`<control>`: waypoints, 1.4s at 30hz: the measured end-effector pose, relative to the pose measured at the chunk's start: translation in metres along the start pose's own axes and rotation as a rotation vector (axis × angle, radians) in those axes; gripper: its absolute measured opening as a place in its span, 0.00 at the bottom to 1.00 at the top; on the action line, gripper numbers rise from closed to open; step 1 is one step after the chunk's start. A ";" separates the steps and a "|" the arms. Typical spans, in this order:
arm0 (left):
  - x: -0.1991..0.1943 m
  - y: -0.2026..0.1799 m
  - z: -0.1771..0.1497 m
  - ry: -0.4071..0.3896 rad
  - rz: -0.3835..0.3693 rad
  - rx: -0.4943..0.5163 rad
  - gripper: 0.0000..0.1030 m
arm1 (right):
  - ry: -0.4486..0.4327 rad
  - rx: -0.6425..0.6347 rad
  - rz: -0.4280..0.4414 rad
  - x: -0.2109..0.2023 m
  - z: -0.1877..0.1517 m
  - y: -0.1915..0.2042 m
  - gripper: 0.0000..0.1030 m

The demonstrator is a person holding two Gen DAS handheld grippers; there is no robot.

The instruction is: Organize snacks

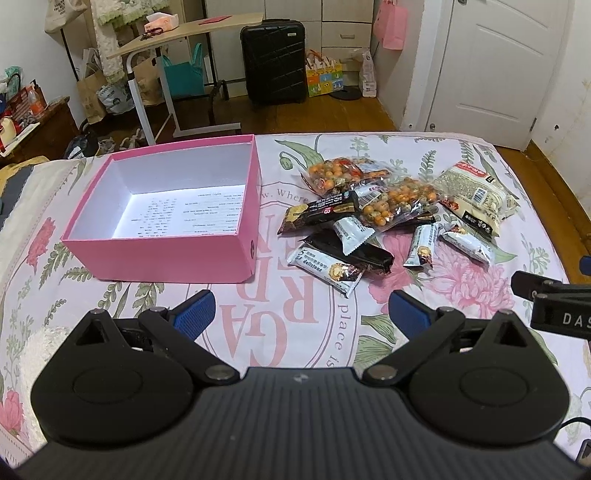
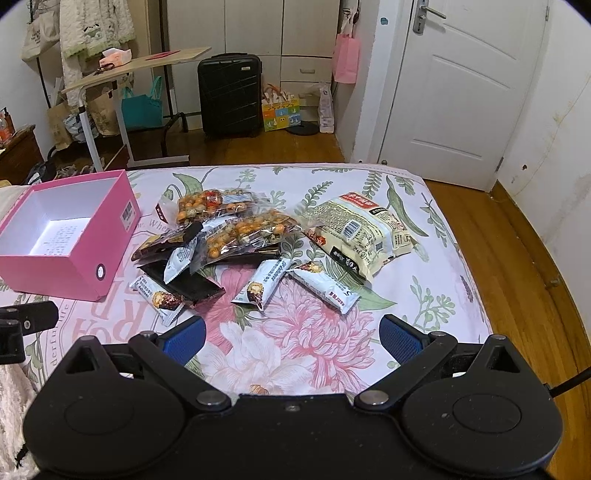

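Both tongs hang above the near part of a bed, pointing forward over its flowered bedspread (image 2: pixel 288 347) and gripping nothing. Left tongs (image 1: pixel 301 308) stand wide apart, their blue pads spread over the large pink lettering printed on the cloth, level and aimed between the box and the snack pile. Right tongs (image 2: pixel 291 332) are likewise spread wide over a big pink flower in the print, just short of the nearest wrappers; part of their black frame shows at the right edge of the left wrist view.

An open pink box (image 1: pixel 166 254) with a white inside sits on the bed to the left, holding no snacks; printed text shows on its floor. Just to its right lies the loose pile of snacks. Two clear bags of orange coated nuts (image 2: pixel 236 221) lie at the far side of the pile, one overlapping the other. A cream-coloured packet (image 2: pixel 364 230) lies to the right of them. Nearer the tongs are several small white bars (image 2: pixel 264 282) and two dark wrappers (image 1: pixel 351 254), partly stacked on each other; how many white bars there are is hard to say, perhaps four.

Beyond the bed stand a black suitcase (image 1: pixel 273 61), a tilted side table (image 1: pixel 184 33) and a white door (image 2: pixel 458 85).
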State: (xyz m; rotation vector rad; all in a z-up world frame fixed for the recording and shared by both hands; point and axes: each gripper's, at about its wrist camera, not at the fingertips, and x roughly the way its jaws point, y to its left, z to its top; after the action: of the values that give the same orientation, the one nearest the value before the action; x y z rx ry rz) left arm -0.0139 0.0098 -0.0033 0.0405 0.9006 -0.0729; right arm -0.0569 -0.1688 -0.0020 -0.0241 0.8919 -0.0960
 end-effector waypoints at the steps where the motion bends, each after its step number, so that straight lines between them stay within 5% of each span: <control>1: 0.000 0.000 0.000 0.000 0.000 -0.001 0.99 | 0.000 0.000 0.000 0.000 0.000 0.000 0.99; 14: 0.002 -0.002 -0.002 0.007 -0.004 -0.002 0.99 | -0.013 -0.006 0.019 0.007 -0.004 -0.005 0.99; 19: 0.019 -0.012 0.003 0.003 -0.025 0.010 0.97 | -0.113 -0.037 0.084 0.013 -0.008 -0.019 0.99; 23: 0.042 -0.033 0.017 0.005 -0.111 0.095 0.97 | -0.246 -0.090 0.166 0.030 -0.008 -0.047 0.98; 27: 0.078 -0.055 0.024 -0.002 -0.200 0.120 0.89 | -0.217 -0.027 0.244 0.060 0.000 -0.079 0.96; 33: 0.128 -0.105 0.028 -0.078 -0.305 0.268 0.79 | -0.146 -0.067 0.358 0.124 -0.003 -0.098 0.69; 37: 0.168 -0.128 0.034 -0.049 -0.321 0.296 0.75 | -0.115 -0.167 0.412 0.161 0.000 -0.103 0.48; 42: 0.217 -0.137 0.040 0.040 -0.347 0.274 0.74 | -0.094 -0.281 0.447 0.186 0.016 -0.103 0.45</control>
State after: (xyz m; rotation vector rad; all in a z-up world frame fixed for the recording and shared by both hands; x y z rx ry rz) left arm 0.1408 -0.1395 -0.1496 0.1413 0.9255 -0.5205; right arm 0.0641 -0.2888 -0.1305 -0.0898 0.7931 0.4452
